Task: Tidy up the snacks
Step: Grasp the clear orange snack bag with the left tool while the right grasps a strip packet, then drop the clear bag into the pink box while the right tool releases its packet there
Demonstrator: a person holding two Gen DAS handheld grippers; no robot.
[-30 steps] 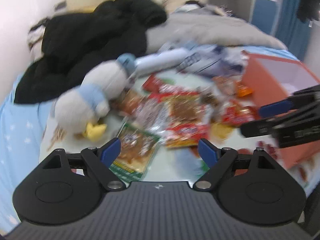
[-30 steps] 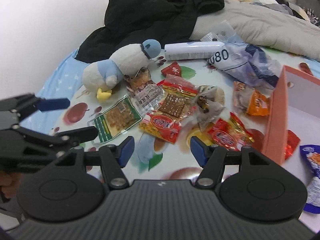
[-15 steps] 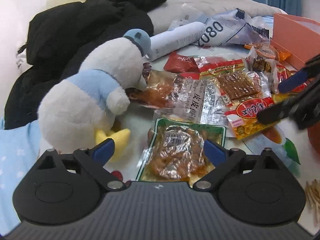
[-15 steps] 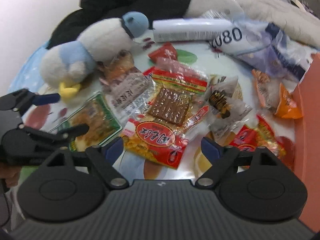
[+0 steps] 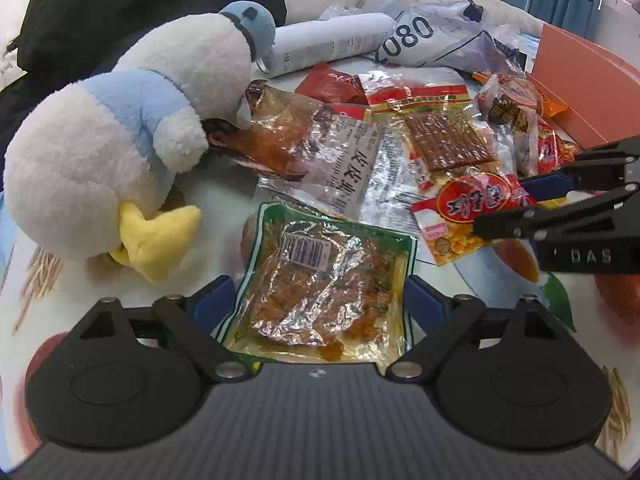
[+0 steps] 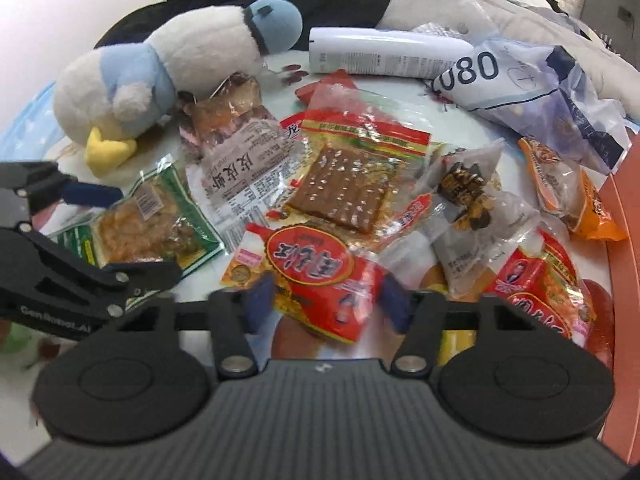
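Several snack packets lie spread on a fruit-print cloth. My left gripper (image 5: 318, 302) is low over a green-edged packet (image 5: 324, 288) of brown pieces. Its blue pads flank the packet's two sides and the jaws are closing slightly, still wide. In the right wrist view the left gripper (image 6: 146, 234) reaches in from the left. My right gripper (image 6: 326, 300) has a red and yellow packet (image 6: 312, 268) between its blurred pads, and its jaws are closing on it. From the left wrist view the right gripper (image 5: 500, 206) straddles that packet's end (image 5: 468, 204).
A white and blue plush toy (image 5: 120, 140) lies just left of the green packet. A white bottle (image 6: 384, 58) and a printed plastic bag (image 6: 532, 80) lie behind the snacks. An orange box (image 5: 580, 76) stands at the right. Black clothing (image 5: 140, 0) is heaped at the back.
Both grippers have come down close over the snacks. The left now frames the green packet. The right jaws spread, then narrowed around the red and yellow packet.
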